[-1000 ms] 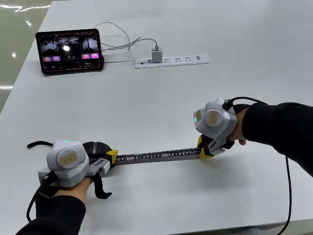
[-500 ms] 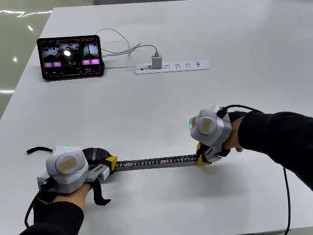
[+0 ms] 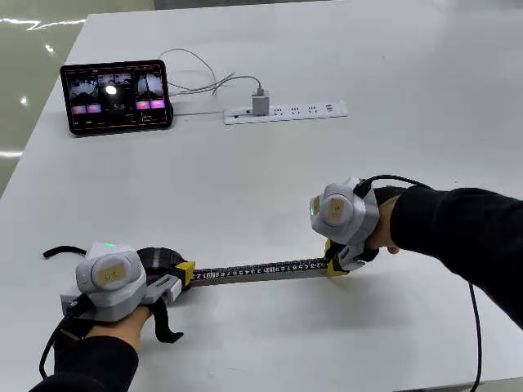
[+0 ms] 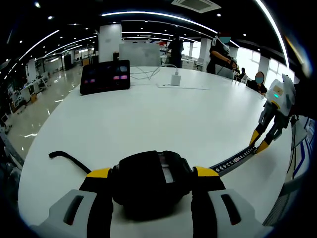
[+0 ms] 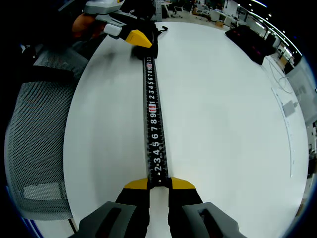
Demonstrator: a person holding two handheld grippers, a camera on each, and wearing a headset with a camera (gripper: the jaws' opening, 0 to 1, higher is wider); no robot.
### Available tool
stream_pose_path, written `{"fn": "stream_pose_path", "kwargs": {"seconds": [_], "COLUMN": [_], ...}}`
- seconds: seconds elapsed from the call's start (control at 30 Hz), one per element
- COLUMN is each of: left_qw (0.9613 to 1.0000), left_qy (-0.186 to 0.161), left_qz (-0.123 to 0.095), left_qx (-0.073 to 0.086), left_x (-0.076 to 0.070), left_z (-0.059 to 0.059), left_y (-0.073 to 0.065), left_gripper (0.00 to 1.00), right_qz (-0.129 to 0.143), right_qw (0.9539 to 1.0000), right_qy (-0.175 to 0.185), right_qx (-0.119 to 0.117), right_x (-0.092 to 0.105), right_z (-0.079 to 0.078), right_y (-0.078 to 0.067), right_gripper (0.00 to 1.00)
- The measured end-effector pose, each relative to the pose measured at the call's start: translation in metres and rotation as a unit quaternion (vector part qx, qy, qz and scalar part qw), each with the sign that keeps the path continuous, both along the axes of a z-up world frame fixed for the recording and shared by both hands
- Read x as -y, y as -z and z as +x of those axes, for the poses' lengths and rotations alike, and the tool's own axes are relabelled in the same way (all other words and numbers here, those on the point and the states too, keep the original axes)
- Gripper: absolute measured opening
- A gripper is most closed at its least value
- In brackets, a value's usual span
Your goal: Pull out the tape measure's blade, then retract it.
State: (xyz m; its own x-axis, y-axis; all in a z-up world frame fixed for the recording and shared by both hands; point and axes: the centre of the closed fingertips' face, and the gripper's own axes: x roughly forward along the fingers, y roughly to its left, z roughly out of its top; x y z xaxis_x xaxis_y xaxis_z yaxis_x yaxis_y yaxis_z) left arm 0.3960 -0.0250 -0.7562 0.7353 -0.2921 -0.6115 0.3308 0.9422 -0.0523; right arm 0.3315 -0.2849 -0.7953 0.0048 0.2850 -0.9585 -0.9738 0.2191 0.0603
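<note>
— Where is this?
— A wide white bench (image 3: pixel 245 180) in a bright open hall. At its far side lie one tablet (image 3: pixel 117 95) with its screen lit, and one power strip (image 3: pixel 286 111) with a single charger (image 3: pixel 261 104) plugged in.
— And the hands?
— Two, each in a black sleeve. The left hand (image 3: pixel 122 327) sits low near the left edge, holding the left tongs (image 4: pixel 152 172) flat along the bench. The right hand (image 3: pixel 384 233) reaches in from the right, with the right tongs (image 5: pixel 158 184) tipped down onto the surface.
— What do the tongs hold?
— There's one tape measure (image 3: pixel 161 260). The left tongs are clamped on either side of its black case (image 4: pixel 151 183), which rests on the bench. The right tongs are pressed together on the tip of the blade (image 5: pixel 152 119).
— So the blade is out?
— Yes, it lies flat on the bench between the two tongs, numbers up. A black strap (image 4: pixel 67 157) lies just beside the case. A grey mesh chair (image 5: pixel 34 124) stands beside the bench.
</note>
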Motion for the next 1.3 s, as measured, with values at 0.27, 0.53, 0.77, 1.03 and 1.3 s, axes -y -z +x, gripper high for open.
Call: {"fn": "stream_pose_path", "kwargs": {"seconds": [0.27, 0.53, 0.77, 1.03, 1.3], "left_qw": [1.0, 1.0, 1.0, 1.0, 1.0], "left_qy": [0.0, 0.001, 0.001, 0.0, 0.001], "left_qz": [0.001, 0.002, 0.003, 0.005, 0.007], "left_qx": [0.001, 0.001, 0.0, -0.001, -0.002], "left_x": [0.0, 0.0, 0.001, 0.0, 0.0], "left_z": [0.0, 0.0, 0.0, 0.0, 0.0], "left_y": [0.0, 0.0, 0.0, 0.001, 0.001], "left_gripper": [0.59, 0.59, 0.59, 0.59, 0.59], "right_qz": [-0.005, -0.006, -0.008, -0.01, -0.007], "right_qw": [1.0, 1.0, 1.0, 0.9999, 1.0], "right_qy": [-0.002, 0.002, 0.003, 0.001, 0.004], "right_qx": [-0.001, -0.001, -0.002, -0.002, -0.004], "right_x": [-0.002, -0.005, -0.006, -0.009, -0.011], "right_z": [0.0, 0.001, 0.002, 0.002, 0.003], "right_y": [0.0, 0.0, 0.001, 0.001, 0.001], "right_gripper": [0.09, 0.09, 0.09, 0.09, 0.09]}}
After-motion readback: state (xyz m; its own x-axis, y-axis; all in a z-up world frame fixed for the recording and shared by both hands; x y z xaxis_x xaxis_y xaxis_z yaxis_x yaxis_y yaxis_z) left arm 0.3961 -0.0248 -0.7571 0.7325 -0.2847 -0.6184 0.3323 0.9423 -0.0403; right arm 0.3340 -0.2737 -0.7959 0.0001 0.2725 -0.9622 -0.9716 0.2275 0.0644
